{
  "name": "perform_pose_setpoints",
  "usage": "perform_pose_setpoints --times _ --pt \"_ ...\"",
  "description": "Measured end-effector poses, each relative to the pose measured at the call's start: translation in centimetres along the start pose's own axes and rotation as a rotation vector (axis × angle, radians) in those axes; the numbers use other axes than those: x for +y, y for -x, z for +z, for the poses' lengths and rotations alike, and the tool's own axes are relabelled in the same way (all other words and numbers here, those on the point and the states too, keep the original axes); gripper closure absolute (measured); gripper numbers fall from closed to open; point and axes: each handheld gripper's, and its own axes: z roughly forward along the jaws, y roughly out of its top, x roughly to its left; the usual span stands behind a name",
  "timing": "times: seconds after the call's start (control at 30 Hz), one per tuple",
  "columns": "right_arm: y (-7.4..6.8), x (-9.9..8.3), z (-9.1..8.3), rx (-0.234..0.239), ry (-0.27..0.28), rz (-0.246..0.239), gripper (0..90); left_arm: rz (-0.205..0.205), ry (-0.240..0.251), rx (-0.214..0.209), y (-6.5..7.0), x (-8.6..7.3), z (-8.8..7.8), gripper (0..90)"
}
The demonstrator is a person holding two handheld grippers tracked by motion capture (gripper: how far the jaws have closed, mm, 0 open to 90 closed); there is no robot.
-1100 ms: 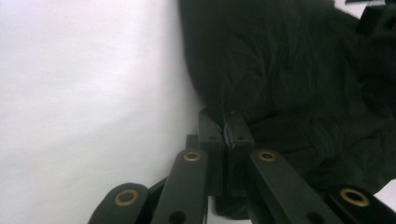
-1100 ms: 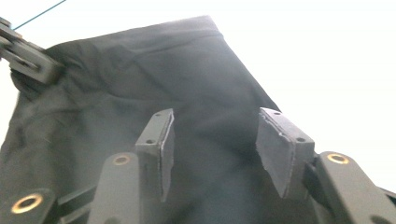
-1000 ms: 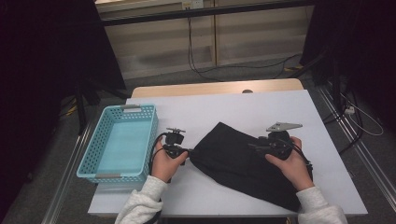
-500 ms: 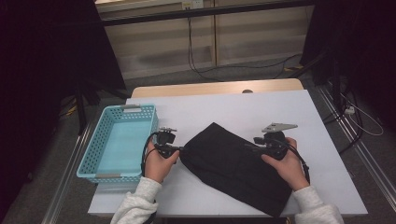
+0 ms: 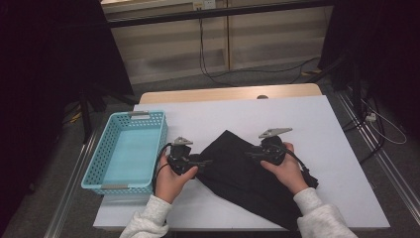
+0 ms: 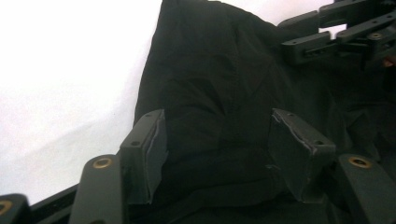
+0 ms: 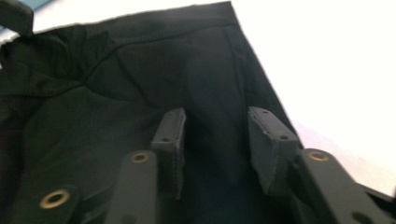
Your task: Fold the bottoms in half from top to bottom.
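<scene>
White table (image 5: 317, 124) | left tool (image 5: 205, 161) just opening, level over black cloth (image 5: 242, 173) | right tool (image 5: 250, 153) closing, unclamped

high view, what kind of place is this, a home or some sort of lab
Most likely a lab or recording setup rather than a home. A plain white table holds little besides a black cloth and a blue basket, black curtains hang at both sides, and loose cables run across the bare floor behind.

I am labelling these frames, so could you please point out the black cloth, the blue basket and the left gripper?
black cloth (image 5: 247, 176), high view, middle of the fabric.
blue basket (image 5: 98, 159), high view, its left wall.
left gripper (image 6: 219, 144), left gripper view, midway between its fingertips.
</scene>
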Motion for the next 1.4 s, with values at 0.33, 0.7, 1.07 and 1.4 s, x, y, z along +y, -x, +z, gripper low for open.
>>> perform_pose_setpoints --times 0.33,0.7,1.07,1.4 --pt "-0.5 0.8 1.2 0.035 -0.045 -0.006 86.4 0.032 0.002 -0.012 0.8 -0.4 0.5 36.5" --pt "-0.7 3.1 -0.6 0.075 0.021 0.027 87.1 0.069 0.002 -0.025 1.6 -0.4 0.8 36.2" --pt "-0.5 2.4 1.6 0.017 -0.06 -0.026 84.2 0.075 -0.01 -0.027 1.7 -0.6 1.1 36.2" --pt "0.9 1.7 0.8 -0.079 -0.035 -0.015 62.5 0.071 0.0 -0.023 1.4 -0.5 0.8 35.3"
